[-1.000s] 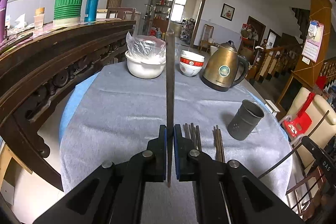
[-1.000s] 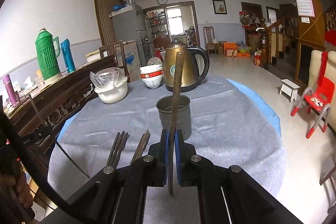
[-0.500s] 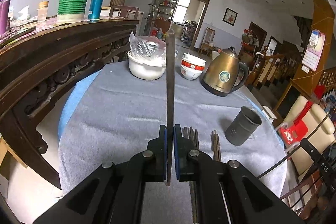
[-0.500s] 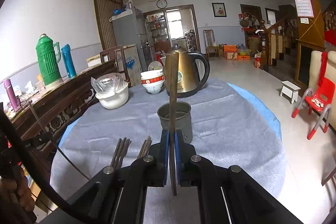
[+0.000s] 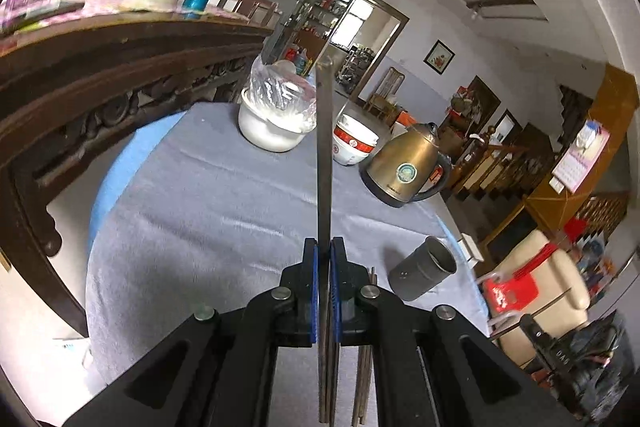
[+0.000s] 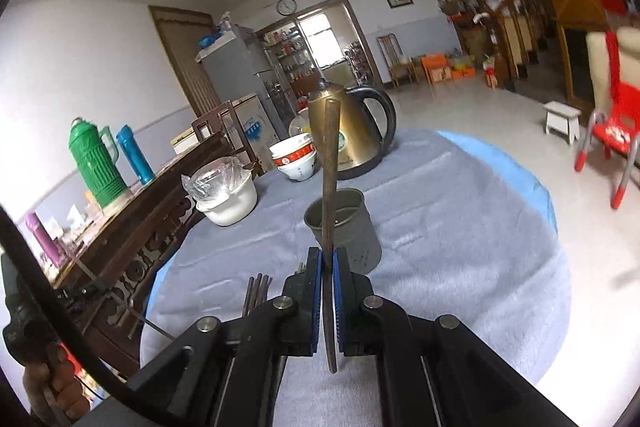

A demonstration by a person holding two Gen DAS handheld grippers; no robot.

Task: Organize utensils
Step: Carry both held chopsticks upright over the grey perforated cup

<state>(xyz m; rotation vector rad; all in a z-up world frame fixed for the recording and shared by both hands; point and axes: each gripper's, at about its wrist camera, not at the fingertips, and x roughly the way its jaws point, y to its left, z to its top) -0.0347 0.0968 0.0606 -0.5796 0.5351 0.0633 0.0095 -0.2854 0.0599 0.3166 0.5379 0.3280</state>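
Observation:
My left gripper is shut on a long dark chopstick that stands up between its blue pads. To its right on the grey cloth stands the grey metal cup. More chopsticks lie under the left fingers, mostly hidden. My right gripper is shut on another dark chopstick, whose upper part crosses in front of the metal cup just beyond the fingertips. A bundle of chopsticks lies on the cloth to the left of the right fingers.
A round table with a grey cloth carries a white bowl with a plastic bag, stacked red-and-white bowls and a brass kettle. A dark wooden sideboard with a green thermos flanks the left. A hand shows low left.
Both wrist views have rolled, so the room now tilts. The cup sits lower and closer to the fingers in the left wrist view. Both grippers stay shut on their chopsticks.

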